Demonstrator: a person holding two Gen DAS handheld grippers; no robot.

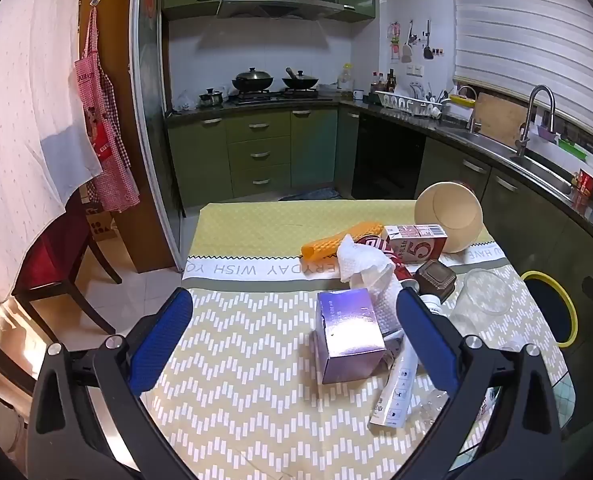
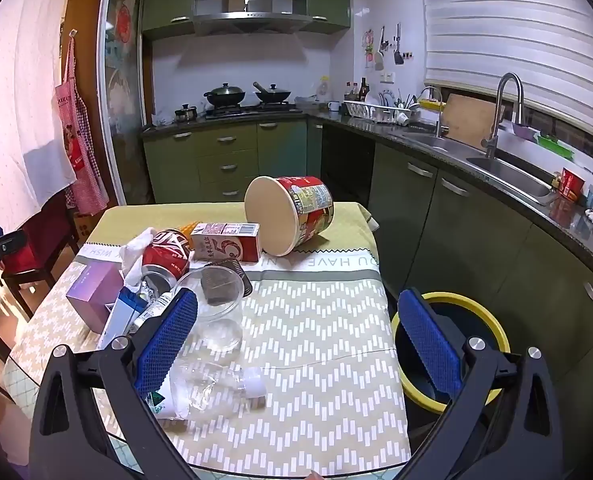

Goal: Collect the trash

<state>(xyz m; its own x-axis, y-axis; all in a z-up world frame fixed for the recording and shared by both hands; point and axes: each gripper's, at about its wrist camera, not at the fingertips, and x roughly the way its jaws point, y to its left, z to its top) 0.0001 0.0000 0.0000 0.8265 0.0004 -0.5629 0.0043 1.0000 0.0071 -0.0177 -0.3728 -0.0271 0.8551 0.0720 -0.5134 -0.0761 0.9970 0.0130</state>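
Note:
Trash lies scattered on the patterned table (image 1: 248,364): a purple box (image 1: 350,336), a crumpled white tissue (image 1: 362,266), a milk carton (image 1: 416,242), a tipped paper noodle tub (image 2: 290,214), a red can (image 2: 166,258), a clear plastic cup (image 2: 218,304) and a crushed clear bottle (image 2: 216,388). My left gripper (image 1: 294,316) hangs open above the table, the purple box between its fingers, untouched. My right gripper (image 2: 298,320) is open too, over the table's right part, empty. A yellow-rimmed bin (image 2: 492,330) stands on the floor beside the table's right edge.
An orange textured piece (image 1: 338,242) lies by the tissue, a dark ridged lid (image 1: 436,280) by the cup, a white tube box (image 1: 398,388) near the purple box. A dark red chair (image 1: 52,264) stands left. Green kitchen cabinets (image 1: 256,152) and a sink counter (image 2: 508,168) lie beyond.

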